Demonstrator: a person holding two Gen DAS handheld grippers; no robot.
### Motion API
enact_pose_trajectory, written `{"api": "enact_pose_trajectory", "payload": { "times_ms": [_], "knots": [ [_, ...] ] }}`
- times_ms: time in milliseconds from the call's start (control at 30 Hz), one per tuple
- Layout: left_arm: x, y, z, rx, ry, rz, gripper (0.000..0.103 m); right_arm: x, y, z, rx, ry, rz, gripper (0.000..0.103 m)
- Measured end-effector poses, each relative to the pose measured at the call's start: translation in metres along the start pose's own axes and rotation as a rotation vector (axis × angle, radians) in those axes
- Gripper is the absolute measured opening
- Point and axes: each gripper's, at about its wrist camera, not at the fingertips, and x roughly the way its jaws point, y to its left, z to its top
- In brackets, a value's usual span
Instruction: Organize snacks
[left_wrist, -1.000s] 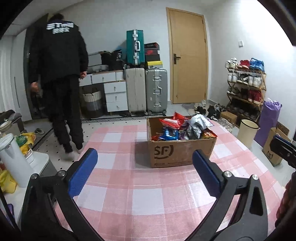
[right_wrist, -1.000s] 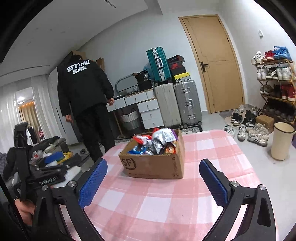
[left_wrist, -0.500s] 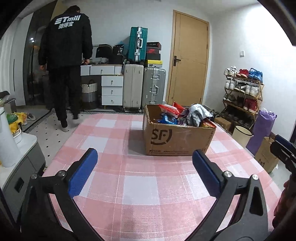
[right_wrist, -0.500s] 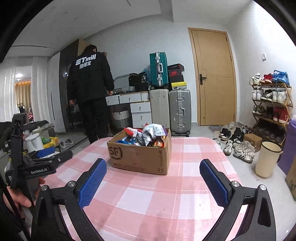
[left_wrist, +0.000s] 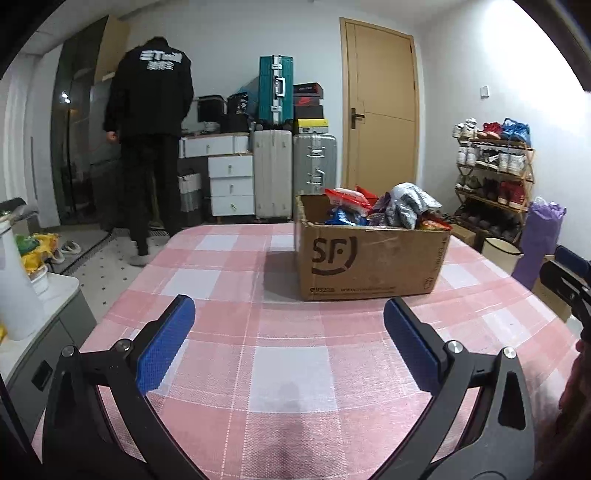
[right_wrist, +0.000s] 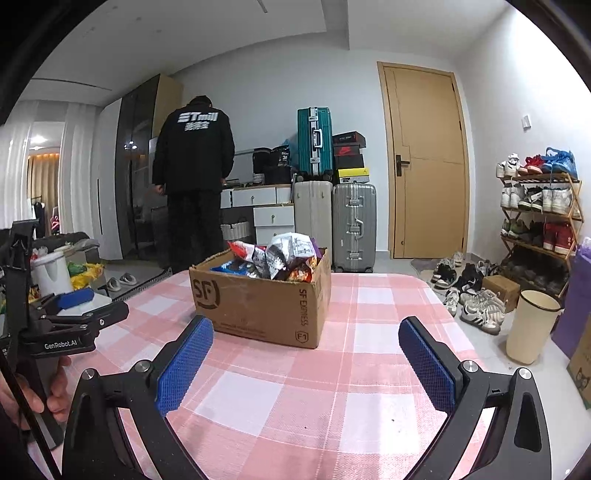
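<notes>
- Left gripper (left_wrist: 288, 332) and right gripper (right_wrist: 304, 345): jaws wide, empty.
- Snack packets (right_wrist: 284, 254) heaped in cardboard box (right_wrist: 258, 306): probably light, crinkly, slippery; best pinched at a top seam.

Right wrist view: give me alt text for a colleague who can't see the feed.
An open right gripper hovers over a pink checked tablecloth, facing a cardboard box heaped with snack packets. The left gripper shows at the left edge; a person in black stands behind, back turned.

Pink-white checked tablecloth (left_wrist: 288, 369); brown box (left_wrist: 373, 262) (black logo).
</notes>
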Motion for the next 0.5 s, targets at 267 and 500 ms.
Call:
{"api": "enact_pose_trajectory", "payload": {
  "times_ms": [267, 500],
  "knots": [
    [-0.005, -0.003, -0.001, 0.012, -0.039, -0.001, 0.102, 0.015, 0.007, -0.006, -0.032, 0.039, 0.022, 0.102],
    [-0.007, -0.001, -0.001, 0.009, -0.048, 0.002, 0.102, 0.016, 0.005, -0.007, -0.031, 0.049, 0.025, 0.102]
  ]
}}
